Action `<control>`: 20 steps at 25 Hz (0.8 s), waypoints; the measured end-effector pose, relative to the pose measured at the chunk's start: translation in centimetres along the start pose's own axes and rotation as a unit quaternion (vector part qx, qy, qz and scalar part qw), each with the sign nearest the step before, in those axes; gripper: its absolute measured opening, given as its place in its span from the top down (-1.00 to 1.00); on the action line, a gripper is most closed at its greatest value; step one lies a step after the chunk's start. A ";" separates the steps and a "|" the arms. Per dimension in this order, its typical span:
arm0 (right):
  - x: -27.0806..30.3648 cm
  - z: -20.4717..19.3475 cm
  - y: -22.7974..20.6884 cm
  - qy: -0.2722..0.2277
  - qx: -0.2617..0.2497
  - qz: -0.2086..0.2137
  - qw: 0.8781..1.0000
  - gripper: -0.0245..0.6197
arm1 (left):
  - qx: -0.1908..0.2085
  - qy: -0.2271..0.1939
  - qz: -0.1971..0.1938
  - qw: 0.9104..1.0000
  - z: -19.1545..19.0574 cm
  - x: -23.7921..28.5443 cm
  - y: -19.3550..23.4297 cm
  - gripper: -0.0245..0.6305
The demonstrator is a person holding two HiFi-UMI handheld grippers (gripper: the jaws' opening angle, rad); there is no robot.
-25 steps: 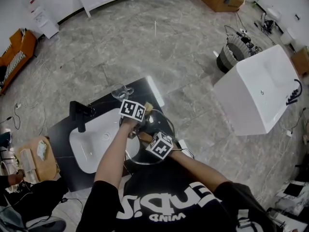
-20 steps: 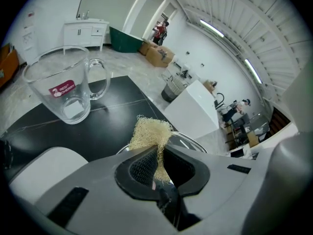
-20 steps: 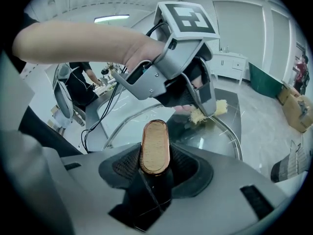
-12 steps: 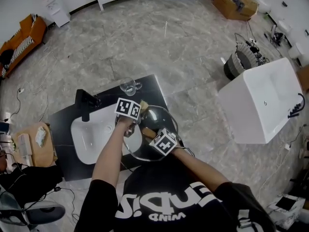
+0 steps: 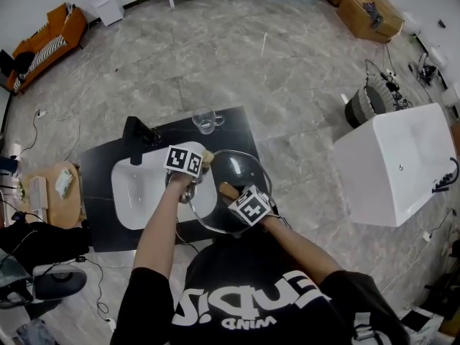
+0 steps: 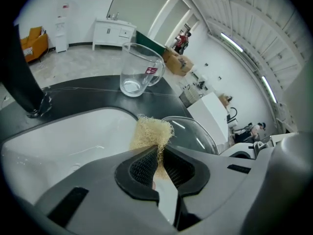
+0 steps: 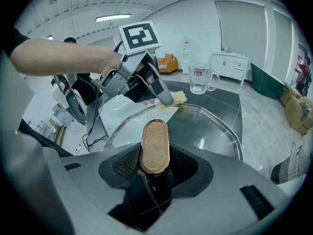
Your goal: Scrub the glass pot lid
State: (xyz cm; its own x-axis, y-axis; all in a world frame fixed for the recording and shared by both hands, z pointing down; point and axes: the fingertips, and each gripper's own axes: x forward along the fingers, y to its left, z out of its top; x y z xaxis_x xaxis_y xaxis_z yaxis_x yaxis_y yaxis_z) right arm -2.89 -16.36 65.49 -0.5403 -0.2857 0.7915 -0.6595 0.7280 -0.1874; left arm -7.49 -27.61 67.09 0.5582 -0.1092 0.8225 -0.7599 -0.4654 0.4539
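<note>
While the right gripper (image 7: 154, 168) has its jaws pinched on the black handle with an oval wooden cap (image 7: 154, 146) that tops the round glass pot lid (image 7: 210, 126), the lid sits at the centre of the head view. Its left part reaches over the right edge of the white oval sink basin (image 5: 140, 192) set in the black bench (image 5: 100, 218). The left gripper (image 6: 157, 153) has its jaws pressed together on a pale, fibrous scrubbing pad (image 6: 152, 131), whose frayed tuft sticks out past the tips. In the right gripper view that pad lies against the lid's far rim, in the upper middle of the frame. The lid thus lies just beyond and to the right of the left jaws, and spreads directly ahead of the right ones. A black tap (image 5: 135, 139) rises at the basin's upper left. A clear glass mug (image 5: 206, 120) stands on the bench above the lid, apart from it
</note>
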 end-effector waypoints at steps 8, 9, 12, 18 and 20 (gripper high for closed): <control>0.4 -0.4 -0.5 -0.003 -0.005 -0.008 1.000 0.38 | -0.044 -0.011 0.014 0.999 -3.5 -2.1 2.1 0.79; 0.4 -0.4 -0.5 -0.003 -0.005 -0.008 1.000 0.38 | -0.048 -0.011 0.015 0.999 -4.0 -2.3 2.2 0.79; 0.2 -0.2 -0.3 -0.002 -0.005 -0.007 1.000 0.38 | -0.054 -0.010 0.015 0.998 -5.7 -2.9 2.3 0.79; 0.0 -0.1 -0.3 -0.004 0.000 -0.008 1.000 0.38 | -0.046 0.002 0.016 0.999 -9.0 -3.9 1.3 0.79; 0.0 -0.1 -0.3 -0.003 0.000 -0.008 1.000 0.38 | -0.044 0.005 0.015 0.999 -10.1 -4.1 1.0 0.79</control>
State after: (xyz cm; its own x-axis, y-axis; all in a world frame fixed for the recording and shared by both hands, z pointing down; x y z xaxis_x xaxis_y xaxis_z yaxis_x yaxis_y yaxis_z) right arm -2.63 -16.54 65.57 -0.5326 -0.3015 0.7908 -0.6683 0.7232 -0.1744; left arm -13.96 -18.77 67.62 0.5321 -0.1118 0.8393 -0.8026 -0.3825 0.4578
